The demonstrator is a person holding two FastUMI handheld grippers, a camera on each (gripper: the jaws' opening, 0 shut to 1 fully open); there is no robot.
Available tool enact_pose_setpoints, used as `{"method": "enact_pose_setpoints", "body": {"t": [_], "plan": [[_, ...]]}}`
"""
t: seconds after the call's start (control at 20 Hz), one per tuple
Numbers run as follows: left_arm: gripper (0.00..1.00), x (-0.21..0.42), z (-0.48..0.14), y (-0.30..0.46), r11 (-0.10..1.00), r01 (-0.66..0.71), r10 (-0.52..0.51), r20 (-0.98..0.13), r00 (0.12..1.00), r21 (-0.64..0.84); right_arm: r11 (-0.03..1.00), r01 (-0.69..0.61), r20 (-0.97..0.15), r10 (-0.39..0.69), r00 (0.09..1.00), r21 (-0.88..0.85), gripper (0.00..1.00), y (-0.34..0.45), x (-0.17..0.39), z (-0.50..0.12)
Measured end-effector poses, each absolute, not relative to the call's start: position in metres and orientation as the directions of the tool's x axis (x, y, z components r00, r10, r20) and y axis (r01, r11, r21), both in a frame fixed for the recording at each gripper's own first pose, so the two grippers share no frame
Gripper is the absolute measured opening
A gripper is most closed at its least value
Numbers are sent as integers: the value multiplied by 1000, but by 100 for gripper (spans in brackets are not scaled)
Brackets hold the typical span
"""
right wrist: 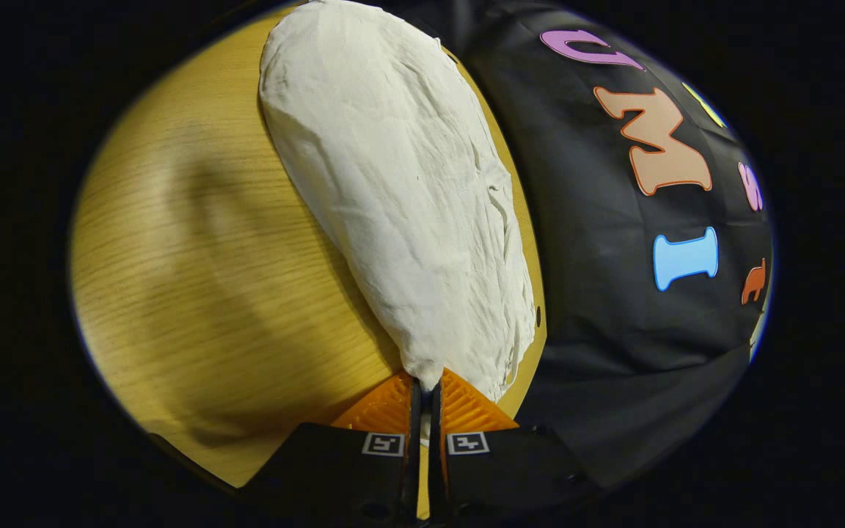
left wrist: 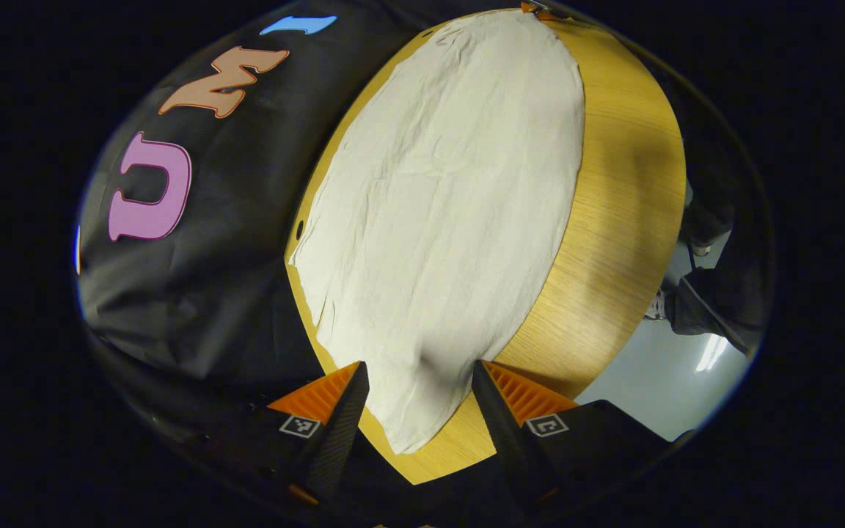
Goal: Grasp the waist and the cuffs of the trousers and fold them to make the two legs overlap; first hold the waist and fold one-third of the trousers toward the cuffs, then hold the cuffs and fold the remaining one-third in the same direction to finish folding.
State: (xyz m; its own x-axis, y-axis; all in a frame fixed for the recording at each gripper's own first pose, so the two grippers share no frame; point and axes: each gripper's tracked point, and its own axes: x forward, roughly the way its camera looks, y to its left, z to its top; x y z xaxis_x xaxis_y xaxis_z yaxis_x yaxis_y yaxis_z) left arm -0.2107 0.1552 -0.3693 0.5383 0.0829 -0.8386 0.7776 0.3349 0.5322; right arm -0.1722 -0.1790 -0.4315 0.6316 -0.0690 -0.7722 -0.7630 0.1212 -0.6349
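- While the right gripper pinches the trousers at the table edge, lift evenly.
- Left gripper, jaws spread, should close on cloth first.

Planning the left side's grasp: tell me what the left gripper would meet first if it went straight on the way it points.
The left gripper is open, and the near end of the pale trousers lies between its fingers on the wooden table. Straight ahead it would most likely meet that cloth first, though its height above it is unclear.
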Motion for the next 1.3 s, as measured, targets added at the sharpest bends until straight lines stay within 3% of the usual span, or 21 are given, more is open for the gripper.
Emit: {"method": "enact_pose_setpoints", "body": {"t": [0.25, 0.4, 0.45, 0.5, 0.65, 0.9, 1.05, 1.3], "plan": [[54, -200, -381, 156, 324, 790, 98, -849, 519, 520, 119, -758, -767, -70, 638, -641, 7, -179, -173, -431], [45, -201, -389, 154, 306, 809, 106, -863, 494, 501, 117, -757, -766, -68, 640, -643, 7, -180, -172, -432], [30, -201, -389, 154, 304, 813, 111, -866, 488, 497, 117, -757, -766, -67, 640, -643, 7, -179, -172, -432], [27, -205, -389, 152, 304, 821, 111, -874, 472, 482, 118, -758, -767, -67, 638, -641, 7, -180, -172, -431], [1, -209, -392, 150, 317, 822, 129, -880, 457, 474, 129, -763, -773, -63, 631, -634, 7, -179, -172, -430], [0, -201, -393, 153, 371, 788, 174, -871, 460, 491, 204, -761, -784, -60, 618, -616, 7, -182, -167, -427], [0, -199, -390, 153, 483, 738, 159, -876, 456, 471, 220, -729, -754, -53, 654, -648, 7, -178, -153, -407], [0, -172, -368, 153, 541, 654, 180, -832, 525, 529, 220, -686, -708, -32, 705, -693, 7, -174, -132, -372]]}}
